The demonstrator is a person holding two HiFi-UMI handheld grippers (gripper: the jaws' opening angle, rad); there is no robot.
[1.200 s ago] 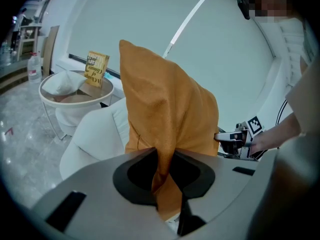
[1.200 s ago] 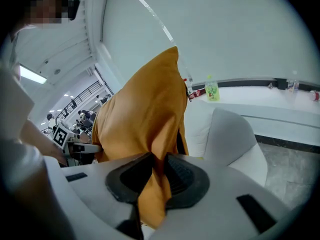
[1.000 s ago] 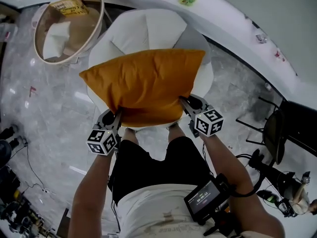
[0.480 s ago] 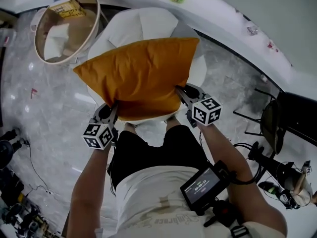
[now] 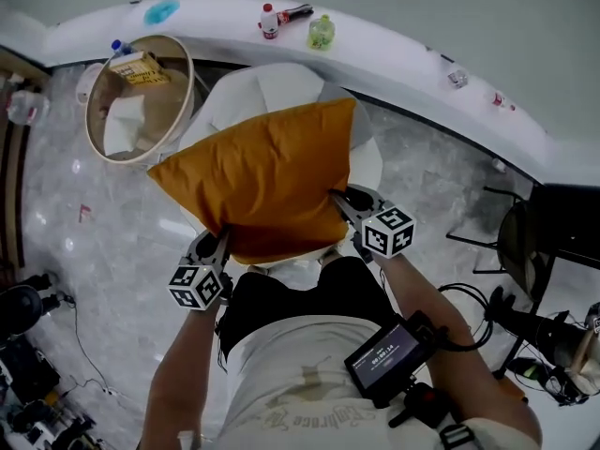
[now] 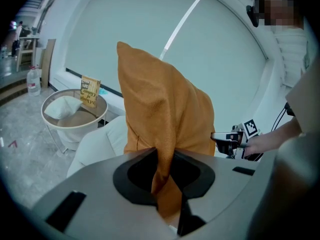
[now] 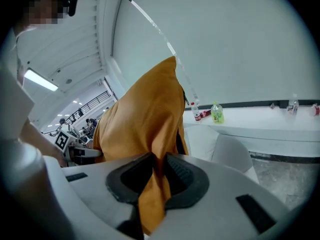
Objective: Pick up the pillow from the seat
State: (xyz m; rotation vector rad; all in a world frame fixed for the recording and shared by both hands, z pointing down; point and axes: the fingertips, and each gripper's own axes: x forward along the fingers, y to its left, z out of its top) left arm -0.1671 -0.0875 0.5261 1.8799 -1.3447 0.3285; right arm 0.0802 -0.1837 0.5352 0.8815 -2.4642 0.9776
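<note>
An orange pillow [image 5: 267, 176] hangs in the air above the white armchair seat [image 5: 281, 87], held up by both grippers at its near corners. My left gripper [image 5: 221, 236] is shut on the pillow's near left corner; the left gripper view shows a fold of orange cloth [image 6: 165, 149] pinched between the jaws. My right gripper [image 5: 336, 198] is shut on the near right corner, and orange fabric [image 7: 155, 184] runs down through its jaws in the right gripper view. The pillow [image 7: 142, 119] rises upright ahead of that camera.
A round side table [image 5: 141, 87] with a white cushion and a yellow box stands left of the chair. Bottles [image 5: 321, 32] sit on the curved white ledge [image 5: 403, 54] behind. A black chair [image 5: 525, 251] and cables are at the right, on the marble floor.
The pillow and both grippers kept their grip and shifted slightly; the head view tilted up, so the chair, table and ledge now sit lower in the picture.
</note>
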